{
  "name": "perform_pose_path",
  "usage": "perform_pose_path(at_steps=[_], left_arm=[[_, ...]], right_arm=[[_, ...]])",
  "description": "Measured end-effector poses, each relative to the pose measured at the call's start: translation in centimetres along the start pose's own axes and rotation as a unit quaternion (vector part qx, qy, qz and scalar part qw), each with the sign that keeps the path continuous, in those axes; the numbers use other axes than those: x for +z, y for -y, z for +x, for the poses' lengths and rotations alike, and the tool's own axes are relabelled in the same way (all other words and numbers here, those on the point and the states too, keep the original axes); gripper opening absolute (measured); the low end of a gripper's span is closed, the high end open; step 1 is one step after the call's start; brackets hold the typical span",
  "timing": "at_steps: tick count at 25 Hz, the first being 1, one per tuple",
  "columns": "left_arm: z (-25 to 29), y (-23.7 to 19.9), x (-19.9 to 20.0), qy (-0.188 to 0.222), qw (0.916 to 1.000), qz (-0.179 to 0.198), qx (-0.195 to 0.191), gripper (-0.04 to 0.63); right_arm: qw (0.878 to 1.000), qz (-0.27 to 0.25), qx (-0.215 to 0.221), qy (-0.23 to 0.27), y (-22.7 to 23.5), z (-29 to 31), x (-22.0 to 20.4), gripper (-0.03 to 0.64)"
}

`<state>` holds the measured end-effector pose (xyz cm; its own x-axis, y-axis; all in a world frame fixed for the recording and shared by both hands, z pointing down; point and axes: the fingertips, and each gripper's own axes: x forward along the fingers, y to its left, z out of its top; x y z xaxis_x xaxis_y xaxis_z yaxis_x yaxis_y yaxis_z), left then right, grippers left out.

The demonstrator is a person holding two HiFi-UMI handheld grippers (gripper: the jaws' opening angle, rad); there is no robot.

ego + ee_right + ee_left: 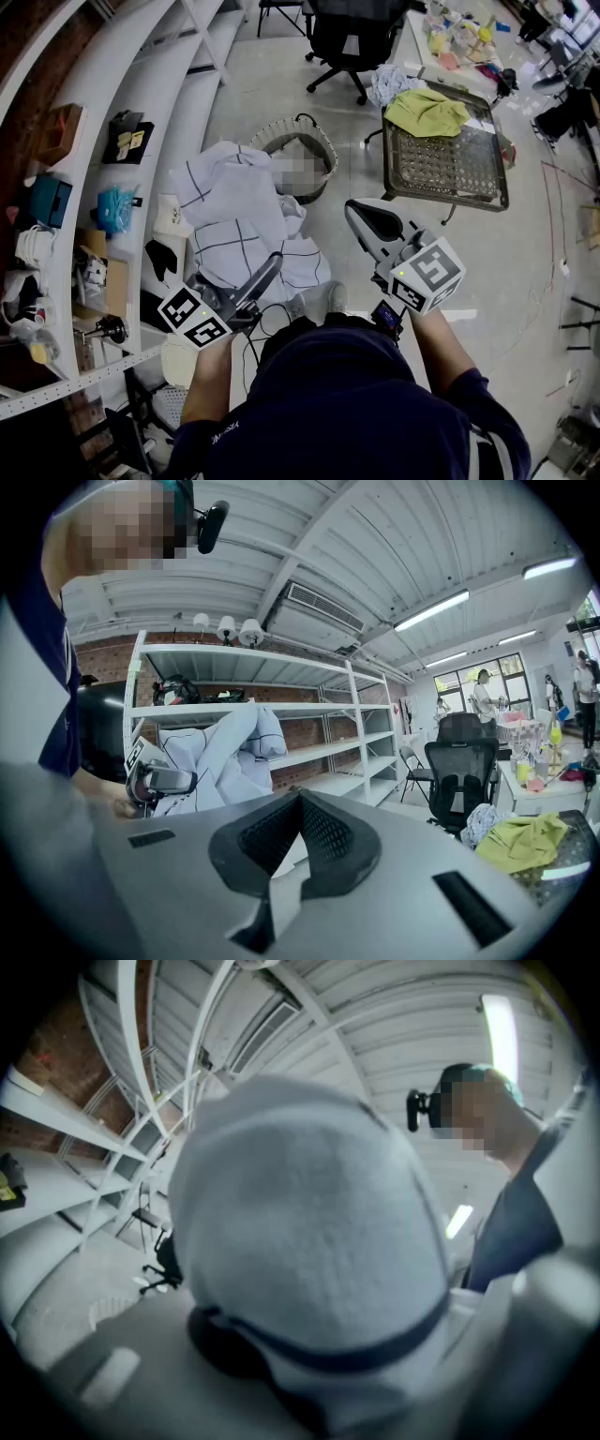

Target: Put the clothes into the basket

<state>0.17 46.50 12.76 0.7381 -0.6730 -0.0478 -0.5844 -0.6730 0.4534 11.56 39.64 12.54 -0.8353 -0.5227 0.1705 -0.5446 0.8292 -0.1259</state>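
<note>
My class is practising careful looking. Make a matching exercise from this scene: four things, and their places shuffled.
Things
1. white cloth with dark grid lines
2. yellow-green cloth
3. round woven basket
4. black swivel office chair

Places
A. on the floor beyond the white cloth
B. on the wire-mesh table
C. beside the cluttered white desk
D. between the jaws of the left gripper

Pairs: 1-D; 2-B; 3-A; 4-C

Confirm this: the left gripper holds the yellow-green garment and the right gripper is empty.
Wrong garment: the left gripper holds the white checked cloth; the yellow-green garment lies on the wire table, as the head view shows. The right gripper is indeed empty.
</note>
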Motion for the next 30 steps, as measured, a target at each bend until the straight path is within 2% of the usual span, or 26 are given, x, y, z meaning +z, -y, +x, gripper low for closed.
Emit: perform_pose_path(at_steps=[11,18,25,30], left_arm=[[0.6,-0.2,-0.6,-0.003,0.9999,-0.008,0.006,0.203],[1.5,-1.0,-1.0,0.008,0.9993,-0.014,0.033,0.202],[2.8,-0.6,-0.3,0.028,0.9975,0.004,0.065,0.201],[3.2,-0.9,0.1,0.035,0.9965,0.0,0.075,0.201]], right_arm=[[1.0,0.012,0.005,-0.001,0.8,-0.1,-0.6,0.008],[0.999,0.031,0.009,0.004,2.9,-1.1,-1.4,0.008],[0.999,0.05,0.012,0.013,6.2,-3.8,-1.7,0.008],[0.998,0.065,0.014,0.015,7.5,-4.6,-2.1,0.008]])
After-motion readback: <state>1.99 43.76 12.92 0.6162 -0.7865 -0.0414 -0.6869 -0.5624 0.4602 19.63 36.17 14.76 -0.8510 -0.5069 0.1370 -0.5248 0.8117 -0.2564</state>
